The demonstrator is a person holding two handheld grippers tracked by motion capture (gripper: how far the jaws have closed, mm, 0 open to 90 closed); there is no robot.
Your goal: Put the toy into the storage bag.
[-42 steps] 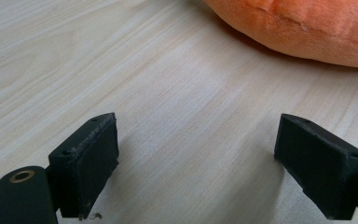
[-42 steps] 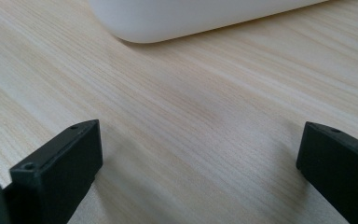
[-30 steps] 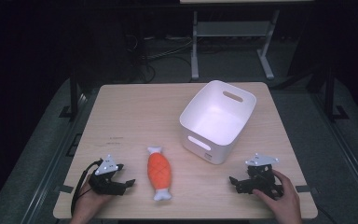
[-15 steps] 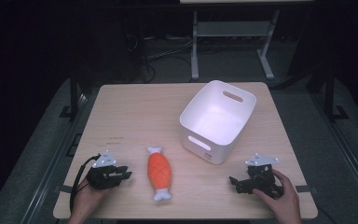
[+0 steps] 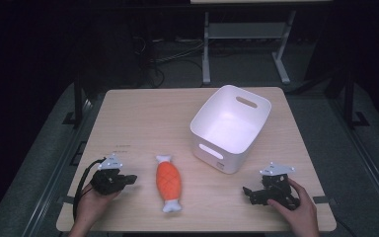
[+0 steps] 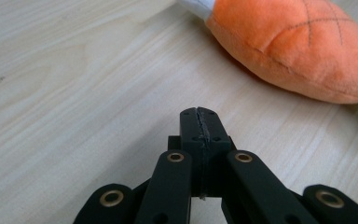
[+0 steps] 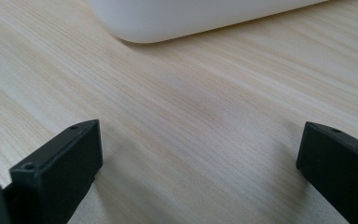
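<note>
A: High view, from the left: what's there?
B: The left gripper [image 5: 128, 178] rests on the table [image 5: 143, 118], jaws pressed together on nothing, pointing at the orange plush toy [image 5: 168, 181] lying just beside it.
A: And further right?
B: The white bin [image 5: 231, 127] stands upright past the toy. Near the front edge, the right gripper [image 5: 249, 192] sits with jaws spread wide, empty.

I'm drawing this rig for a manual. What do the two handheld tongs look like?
Both are black. The left tongs carry a grey three-cornered plate on top and trail a black cable looping past the hand; brass-coloured rivets dot the linkage in the left gripper view. The right tongs bear the same plate. No sleeves reach the wrists.
</note>
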